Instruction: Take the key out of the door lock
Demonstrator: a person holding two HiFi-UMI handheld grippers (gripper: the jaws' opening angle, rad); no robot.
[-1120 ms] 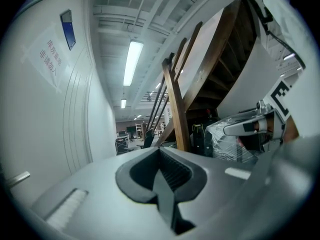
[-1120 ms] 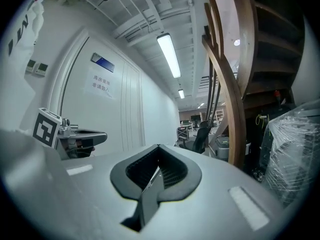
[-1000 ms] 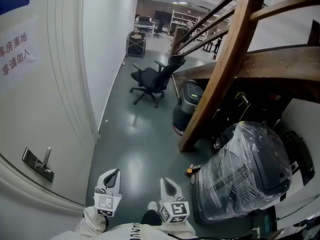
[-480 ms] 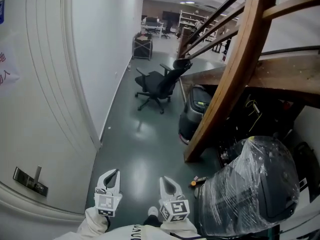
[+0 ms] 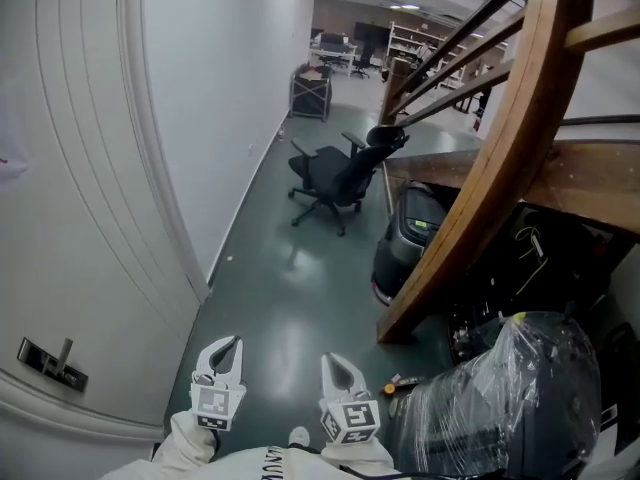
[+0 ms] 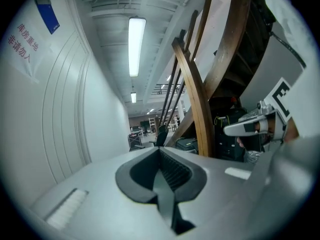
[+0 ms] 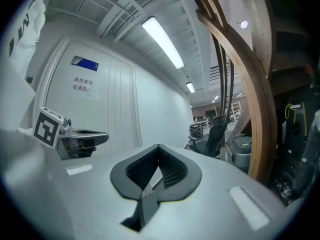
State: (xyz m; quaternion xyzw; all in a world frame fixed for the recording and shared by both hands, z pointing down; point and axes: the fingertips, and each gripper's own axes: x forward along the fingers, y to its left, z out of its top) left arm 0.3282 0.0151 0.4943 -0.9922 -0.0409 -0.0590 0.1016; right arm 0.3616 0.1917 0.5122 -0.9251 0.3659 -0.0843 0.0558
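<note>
The white door point(image 5: 70, 228) fills the left of the head view. Its metal handle and lock plate point(image 5: 47, 361) sit low at the left edge; a key is too small to make out there. My left gripper point(image 5: 222, 352) and right gripper point(image 5: 339, 366) hang side by side at the bottom, over the floor and well right of the lock. Both are shut with nothing between the jaws. In the left gripper view the left gripper point(image 6: 161, 152) points down the corridor, beside the door point(image 6: 45, 109). The right gripper point(image 7: 158, 149) also aims that way.
A black office chair point(image 5: 338, 176) stands mid-corridor on the dark green floor point(image 5: 280, 298). A wooden stair beam point(image 5: 490, 178) slants down at the right, with a black machine point(image 5: 412, 236) and a plastic-wrapped bulky object point(image 5: 520, 393) beneath. A cart point(image 5: 310, 92) stands farther back.
The head view has swung rightward: the door handle slid toward the lower left edge and the red sign left the frame. Both grippers stay in the same place, shut.
</note>
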